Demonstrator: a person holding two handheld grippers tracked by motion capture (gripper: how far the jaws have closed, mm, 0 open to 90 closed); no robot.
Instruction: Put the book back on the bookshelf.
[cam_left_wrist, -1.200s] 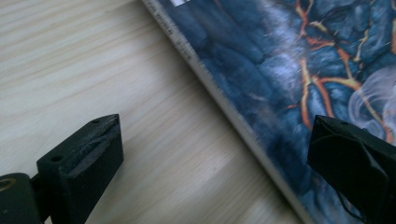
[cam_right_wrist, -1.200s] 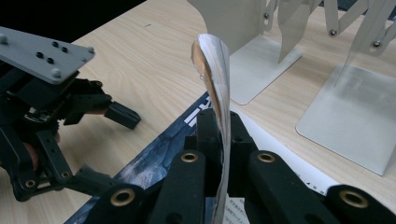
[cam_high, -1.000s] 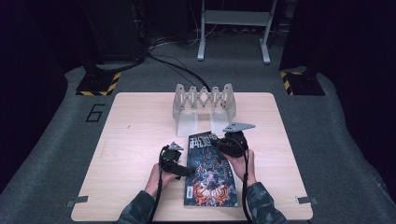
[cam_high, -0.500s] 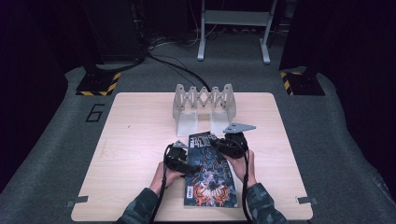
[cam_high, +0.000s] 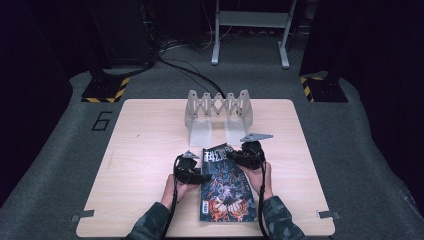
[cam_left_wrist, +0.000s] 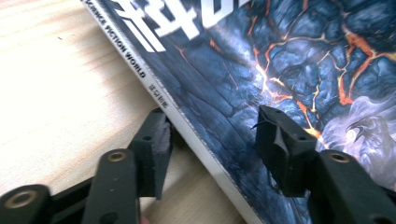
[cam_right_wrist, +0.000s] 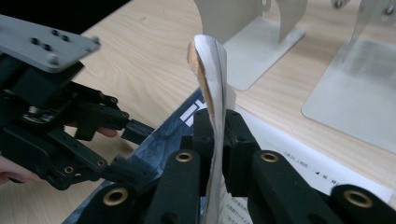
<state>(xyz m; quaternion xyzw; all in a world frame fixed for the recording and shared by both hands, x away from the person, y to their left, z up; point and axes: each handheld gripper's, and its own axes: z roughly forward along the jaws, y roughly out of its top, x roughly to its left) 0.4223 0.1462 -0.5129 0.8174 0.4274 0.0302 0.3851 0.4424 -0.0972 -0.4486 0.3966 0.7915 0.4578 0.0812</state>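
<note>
The magazine (cam_high: 226, 184) is a thin, glossy, rectangular softcover with a dark blue cover veined in orange and white title lettering; it lies flat on the pale wood-grain table (cam_high: 145, 150), near the front edge, just in front of the grey metal accordion-style rack (cam_high: 218, 114). The left gripper (cam_left_wrist: 212, 151), of matte black plastic with 2 blocky jaws, sits at the magazine's spine edge. Its jaws have just been closing and stand apart, 1 on the table beside the spine, 1 over the cover, with the spine between them and no pad pressing on it. The right gripper (cam_right_wrist: 215, 140) is clamped on the cover's far right corner, which curls upright between its 2 pads, exposing the white page beneath.
</note>
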